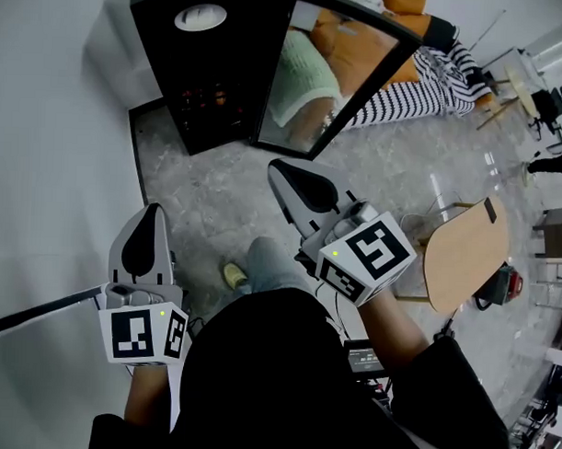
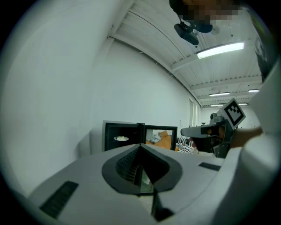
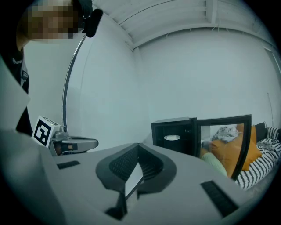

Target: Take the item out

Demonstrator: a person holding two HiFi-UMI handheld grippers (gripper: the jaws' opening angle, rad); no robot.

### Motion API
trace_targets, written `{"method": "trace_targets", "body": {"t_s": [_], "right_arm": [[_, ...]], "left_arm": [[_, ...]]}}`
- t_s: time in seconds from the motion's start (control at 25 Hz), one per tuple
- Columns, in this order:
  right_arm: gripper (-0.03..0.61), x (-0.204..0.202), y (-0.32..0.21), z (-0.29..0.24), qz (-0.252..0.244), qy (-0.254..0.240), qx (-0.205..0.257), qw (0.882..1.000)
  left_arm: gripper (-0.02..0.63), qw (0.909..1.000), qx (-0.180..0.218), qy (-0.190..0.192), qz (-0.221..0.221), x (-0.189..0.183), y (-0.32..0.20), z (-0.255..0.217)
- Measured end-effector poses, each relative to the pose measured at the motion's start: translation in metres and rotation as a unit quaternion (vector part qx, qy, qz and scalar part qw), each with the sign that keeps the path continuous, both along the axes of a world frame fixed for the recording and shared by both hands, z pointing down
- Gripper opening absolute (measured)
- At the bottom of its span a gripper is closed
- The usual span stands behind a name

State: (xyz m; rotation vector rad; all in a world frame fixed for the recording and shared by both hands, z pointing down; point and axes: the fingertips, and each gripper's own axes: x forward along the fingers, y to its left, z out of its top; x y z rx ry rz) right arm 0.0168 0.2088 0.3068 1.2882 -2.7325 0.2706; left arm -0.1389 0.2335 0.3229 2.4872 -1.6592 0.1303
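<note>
A black cabinet (image 1: 208, 78) stands on the floor against the wall, its glass door (image 1: 337, 78) swung open to the right. On a shelf inside lies a white plate (image 1: 200, 17), also visible as the plate (image 2: 121, 138) in the left gripper view and the plate (image 3: 172, 137) in the right gripper view. My left gripper (image 1: 154, 210) is shut and empty, well short of the cabinet at lower left. My right gripper (image 1: 277, 164) is shut with nothing in it, held just below the open door's lower edge. In their own views, both the left gripper (image 2: 140, 147) and the right gripper (image 3: 138, 145) point toward the cabinet.
A white wall runs along the left. A round wooden stool (image 1: 464, 253) stands at the right. A striped and orange sofa (image 1: 424, 81) lies behind the door. The person's shoe (image 1: 234, 275) rests on the grey marbled floor (image 1: 208, 198) between the grippers.
</note>
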Motion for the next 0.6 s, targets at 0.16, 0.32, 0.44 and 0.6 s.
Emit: {"method": "trace_targets", "body": {"t_s": [0.16,0.32,0.44,0.6], "right_arm": [[0.003,-0.005,0.000,-0.001,-0.003,-0.001,0.000,1.000],[0.003,-0.014,-0.006,-0.001,-0.008,0.001,0.005,1.000],[0.003,-0.020,-0.012,-0.002,-0.013,0.001,0.008,1.000],[0.003,-0.025,-0.024,-0.001,-0.016,0.003,0.012,1.000]], "left_arm": [[0.008,1.0000,0.002,0.004,-0.001,-0.005,0.001,-0.001],[0.009,1.0000,0.005,0.004,-0.003,-0.012,-0.004,0.001],[0.009,0.9999,0.010,0.000,-0.004,-0.016,-0.009,0.000],[0.009,0.9998,0.018,0.000,-0.008,-0.021,-0.020,-0.002]]}}
